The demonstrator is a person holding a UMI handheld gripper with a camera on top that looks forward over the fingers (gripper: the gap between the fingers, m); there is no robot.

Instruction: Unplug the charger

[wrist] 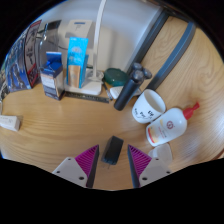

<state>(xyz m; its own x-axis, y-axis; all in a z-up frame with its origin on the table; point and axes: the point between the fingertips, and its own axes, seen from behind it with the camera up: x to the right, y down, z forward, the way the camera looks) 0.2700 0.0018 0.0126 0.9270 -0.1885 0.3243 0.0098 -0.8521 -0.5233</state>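
A small black charger block (pixel 113 150) lies on the wooden table (pixel 70 125) between my fingers, with a gap at either side. My gripper (pixel 113 160) is open, and its magenta pads (pixel 88 158) flank the block. I cannot see whether the block is plugged into anything. A white cable (pixel 100 35) runs down from above to a white base (pixel 90 88) at the back of the table, well beyond the fingers.
Two white mugs (pixel 150 105) (pixel 168 126) lie just ahead on the right, with a red item (pixel 190 108) behind them. A black lamp arm (pixel 140 70) slants across the back. Blue boxes (pixel 77 58) (pixel 52 75) stand at the back left. A white object (pixel 10 122) lies at the left.
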